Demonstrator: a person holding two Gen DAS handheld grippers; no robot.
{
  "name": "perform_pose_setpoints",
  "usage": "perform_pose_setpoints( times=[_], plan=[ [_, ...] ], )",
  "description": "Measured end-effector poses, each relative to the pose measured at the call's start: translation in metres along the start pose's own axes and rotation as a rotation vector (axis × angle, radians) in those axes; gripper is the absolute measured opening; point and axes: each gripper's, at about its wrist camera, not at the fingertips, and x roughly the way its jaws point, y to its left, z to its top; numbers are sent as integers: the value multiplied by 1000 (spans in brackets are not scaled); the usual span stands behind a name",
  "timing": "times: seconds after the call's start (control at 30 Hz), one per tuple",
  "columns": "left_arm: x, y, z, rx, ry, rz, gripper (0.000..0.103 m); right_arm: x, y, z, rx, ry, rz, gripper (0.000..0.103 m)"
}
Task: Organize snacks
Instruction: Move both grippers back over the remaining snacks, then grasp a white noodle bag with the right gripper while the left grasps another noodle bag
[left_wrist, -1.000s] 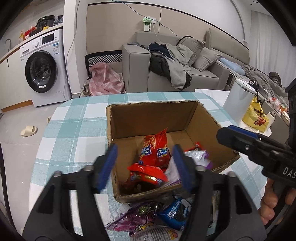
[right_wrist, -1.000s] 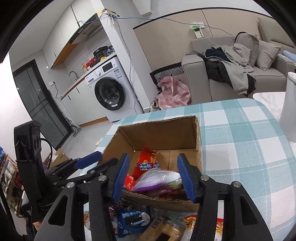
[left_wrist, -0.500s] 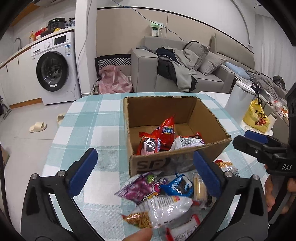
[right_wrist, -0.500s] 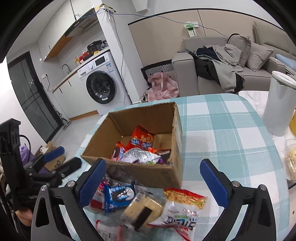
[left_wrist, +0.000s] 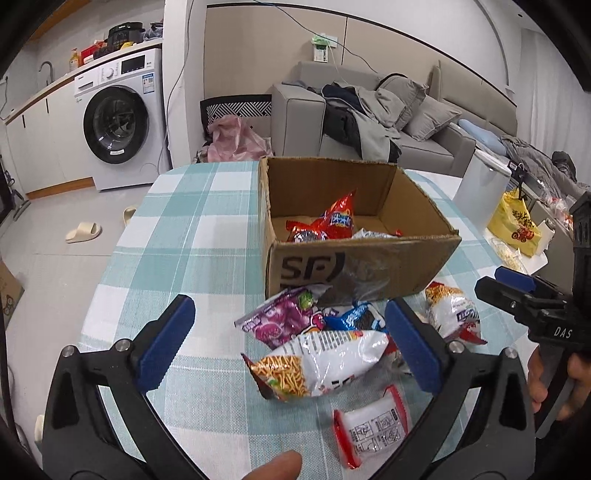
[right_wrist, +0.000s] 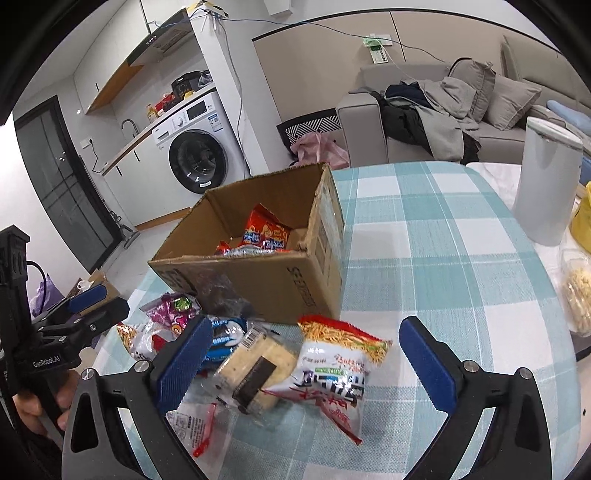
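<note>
A cardboard box (left_wrist: 369, 258) (right_wrist: 280, 280) stands on the checked table and holds a red snack bag (left_wrist: 338, 218) (right_wrist: 266, 234) with other packets. In front of it lie loose snacks: a purple bag (left_wrist: 284, 319), a blue cookie pack (left_wrist: 356, 317) (right_wrist: 225, 334), a noodle-snack bag (left_wrist: 317, 363), a second noodle-snack bag (right_wrist: 336, 365) (left_wrist: 452, 314), a cracker pack (right_wrist: 258, 369) and a red-edged packet (left_wrist: 373, 428). My left gripper (left_wrist: 288, 349) hangs open above the near noodle bag, nothing held. My right gripper (right_wrist: 306, 363) is open over the cracker pack and noodle bag.
A white bin (right_wrist: 546, 184) stands by the table's right side, with a yellow bag (left_wrist: 515, 227) and a food container (right_wrist: 576, 291) near it. A sofa (left_wrist: 369, 122) and washing machine (left_wrist: 118, 122) lie beyond. A fingertip (left_wrist: 277, 465) shows at the bottom edge.
Both grippers opened wide, let their packets go into the box and drew back from it. They now hang over the loose snacks in front of the box.
</note>
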Motion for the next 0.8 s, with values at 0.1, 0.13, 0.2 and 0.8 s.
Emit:
perform_pose_setpoints(
  times=[0.1,0.13,0.2,0.8],
  plan=[
    [3,-2,-5,-2,11,-3,103,4,-4,-2,14,30,-6,103],
    [4,-2,-7,-4,15,-6,103,5,-6,-3,22,29,-2,103],
    [6,-3,-12,-7,24,-11,103,7,-10,-3,37,32,-9,103],
    [29,-19,-37,4,109,-75,103,32,-22,-12,89,100,5,103]
  ],
)
